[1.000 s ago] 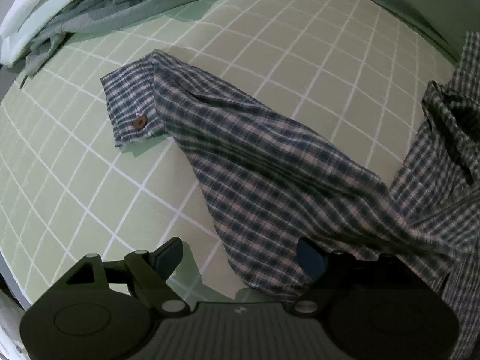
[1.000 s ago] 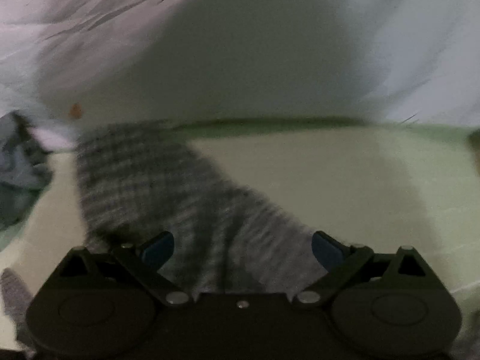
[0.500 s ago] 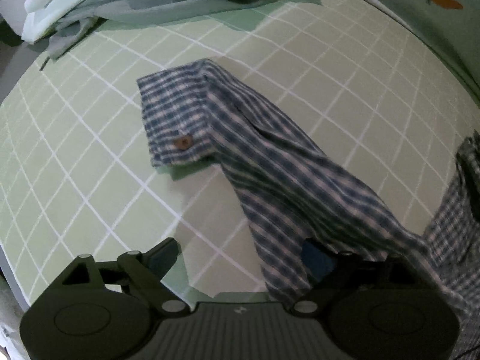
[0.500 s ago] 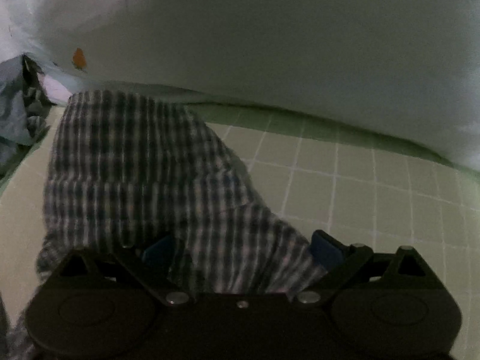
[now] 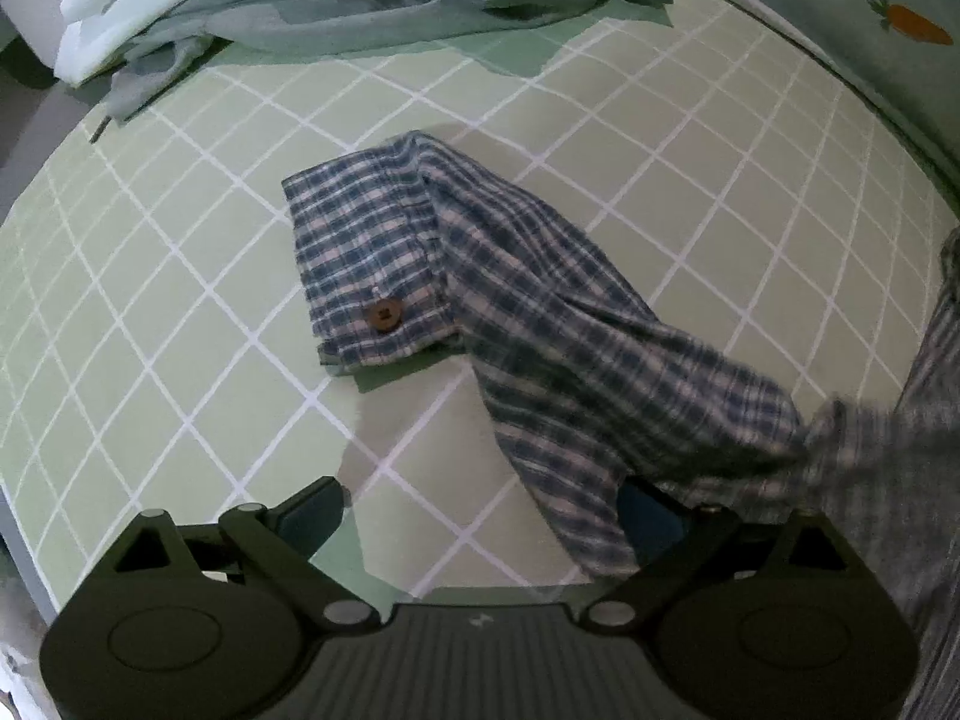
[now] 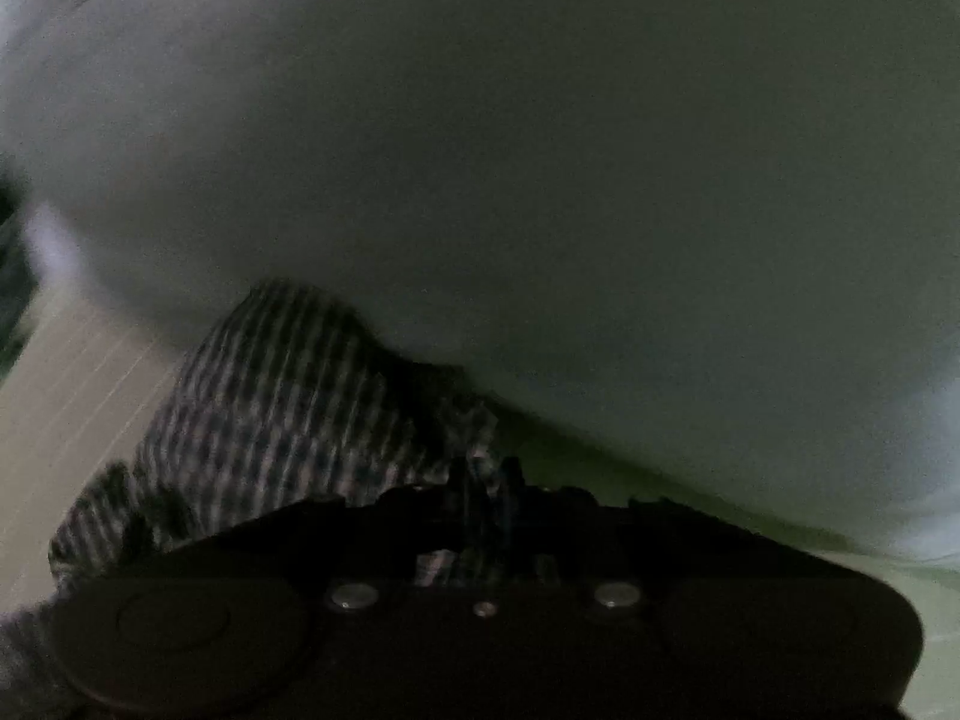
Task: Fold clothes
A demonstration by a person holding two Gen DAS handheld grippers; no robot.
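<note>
While the right gripper (image 6: 483, 480) pinches the shirt (image 5: 540, 312) to lift its body at 3 o'clock, the sleeve trails across the mat (image 5: 180, 312); the left gripper (image 5: 480, 510) gapes wide, holding nothing

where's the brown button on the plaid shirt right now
In the left wrist view, the brown button sits on the plaid shirt's cuff, lying flat on the green grid sheet just ahead of the open left gripper.
</note>
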